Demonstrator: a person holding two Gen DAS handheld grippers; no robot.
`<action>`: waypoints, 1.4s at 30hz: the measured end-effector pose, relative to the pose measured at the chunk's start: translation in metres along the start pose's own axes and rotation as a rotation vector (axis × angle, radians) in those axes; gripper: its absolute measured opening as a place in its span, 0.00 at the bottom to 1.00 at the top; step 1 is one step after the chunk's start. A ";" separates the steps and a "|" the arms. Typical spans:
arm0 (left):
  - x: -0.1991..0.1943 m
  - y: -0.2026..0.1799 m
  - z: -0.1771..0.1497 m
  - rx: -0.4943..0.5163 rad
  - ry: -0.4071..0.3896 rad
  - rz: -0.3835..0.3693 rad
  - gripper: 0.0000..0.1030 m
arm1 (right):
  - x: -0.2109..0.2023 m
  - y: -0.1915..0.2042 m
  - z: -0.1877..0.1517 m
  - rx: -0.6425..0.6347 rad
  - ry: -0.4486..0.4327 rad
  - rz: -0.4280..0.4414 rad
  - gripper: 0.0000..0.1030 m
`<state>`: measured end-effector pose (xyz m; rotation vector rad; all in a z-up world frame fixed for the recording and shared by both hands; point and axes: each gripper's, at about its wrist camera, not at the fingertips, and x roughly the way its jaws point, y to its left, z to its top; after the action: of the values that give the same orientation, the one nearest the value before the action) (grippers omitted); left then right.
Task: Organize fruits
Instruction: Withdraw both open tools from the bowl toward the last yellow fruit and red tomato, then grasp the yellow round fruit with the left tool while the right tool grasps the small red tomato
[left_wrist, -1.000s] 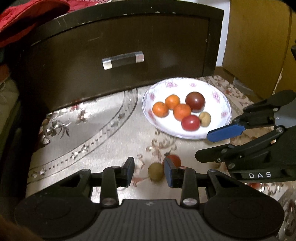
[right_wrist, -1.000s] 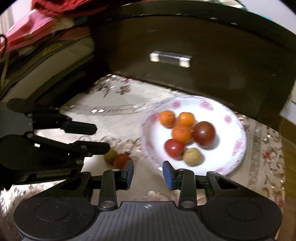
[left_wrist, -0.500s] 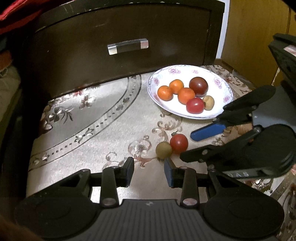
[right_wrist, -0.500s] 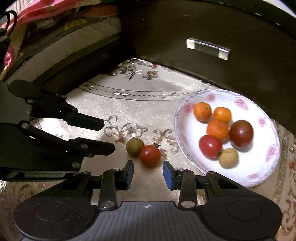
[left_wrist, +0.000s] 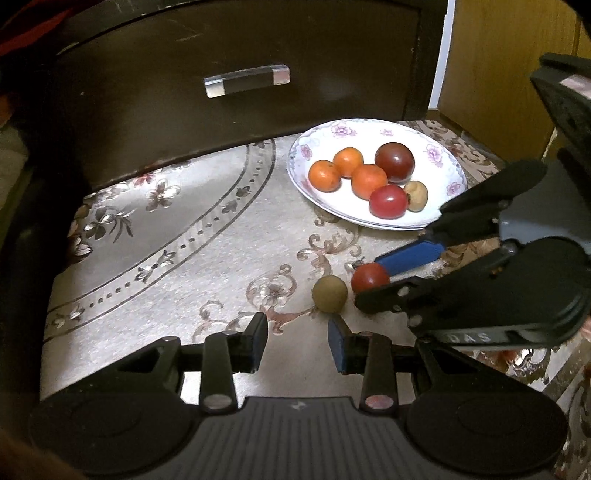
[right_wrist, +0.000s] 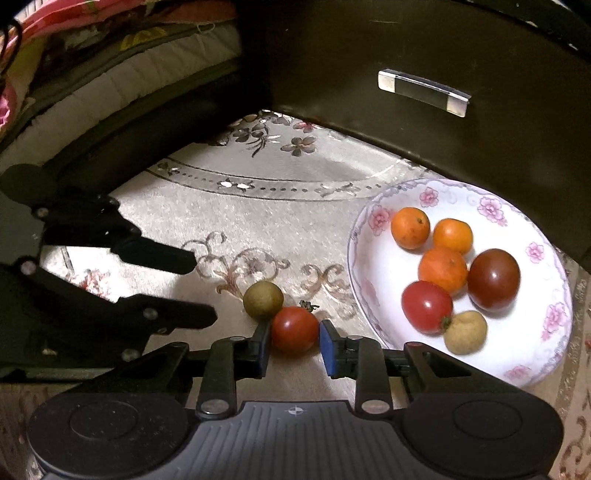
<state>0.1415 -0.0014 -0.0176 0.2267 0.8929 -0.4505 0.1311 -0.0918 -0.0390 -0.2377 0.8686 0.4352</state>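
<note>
One olive fruit (right_wrist: 263, 304) touching gripped tomato (right_wrist: 294, 328).

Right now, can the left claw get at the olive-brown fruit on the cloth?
Probably yes: the olive-brown fruit lies just ahead of the open left claw, nothing between them. The right claw, shut on the touching red tomato, crowds one side.
</note>
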 end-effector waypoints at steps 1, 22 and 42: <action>0.002 -0.002 0.001 0.004 -0.001 -0.002 0.40 | -0.001 -0.001 -0.001 0.007 0.005 0.001 0.24; 0.033 -0.030 0.018 0.031 0.020 -0.028 0.37 | -0.028 -0.029 -0.022 0.106 0.049 -0.053 0.24; 0.024 -0.040 0.013 0.055 0.035 -0.004 0.31 | -0.030 -0.021 -0.022 0.101 0.060 -0.115 0.24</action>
<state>0.1450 -0.0480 -0.0289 0.2838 0.9159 -0.4762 0.1090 -0.1268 -0.0287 -0.2075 0.9284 0.2775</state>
